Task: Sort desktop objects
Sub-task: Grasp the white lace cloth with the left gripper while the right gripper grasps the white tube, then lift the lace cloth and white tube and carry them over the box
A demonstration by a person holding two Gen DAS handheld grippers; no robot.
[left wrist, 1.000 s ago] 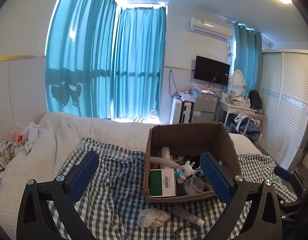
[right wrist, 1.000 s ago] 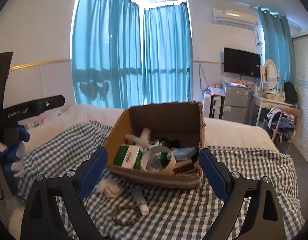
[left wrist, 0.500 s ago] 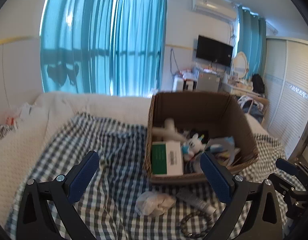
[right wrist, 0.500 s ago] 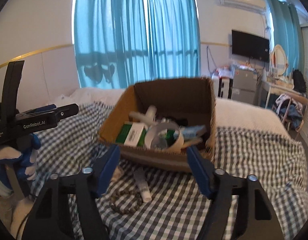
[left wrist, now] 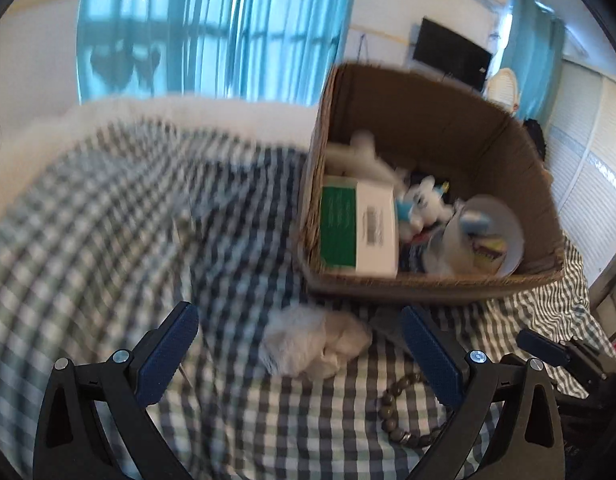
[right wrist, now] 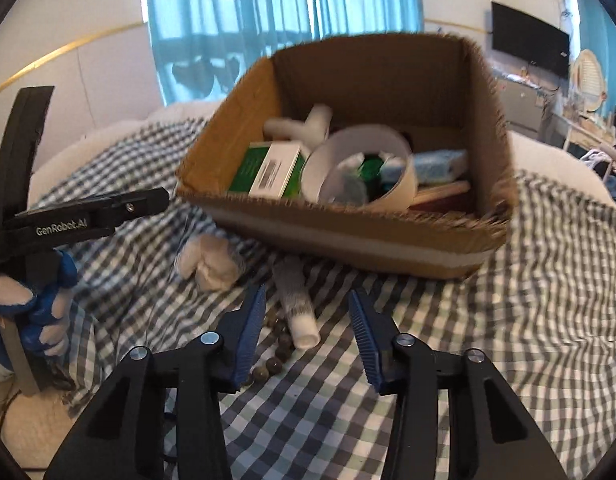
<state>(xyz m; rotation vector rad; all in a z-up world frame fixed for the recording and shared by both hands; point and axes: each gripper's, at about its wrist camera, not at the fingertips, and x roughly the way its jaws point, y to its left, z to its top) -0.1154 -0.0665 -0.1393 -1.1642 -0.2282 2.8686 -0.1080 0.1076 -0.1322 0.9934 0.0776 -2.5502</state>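
A cardboard box (left wrist: 436,280) (right wrist: 348,236) stands on a checked cloth and holds a green-and-white carton (left wrist: 356,228) (right wrist: 271,168), a tape roll (right wrist: 360,168), a small plush toy (left wrist: 420,204) and other items. In front of it lie a crumpled white tissue (left wrist: 316,340) (right wrist: 205,260), a white tube (right wrist: 295,304) and a bead bracelet (left wrist: 400,416) (right wrist: 271,356). My left gripper (left wrist: 299,352) is open, with the tissue between its fingers' line. My right gripper (right wrist: 305,332) is open and narrower, with the tube's cap end lying between its fingertips.
The checked cloth (left wrist: 107,220) covers a bed with a white blanket behind it. A gloved hand (right wrist: 27,308) holds the left gripper's handle at the left of the right wrist view. Blue curtains, a TV and a wardrobe stand beyond the bed.
Both grippers have dropped and moved in toward the items in front of the box. The right gripper's fingers have narrowed around the tube; the left gripper stays wide open.
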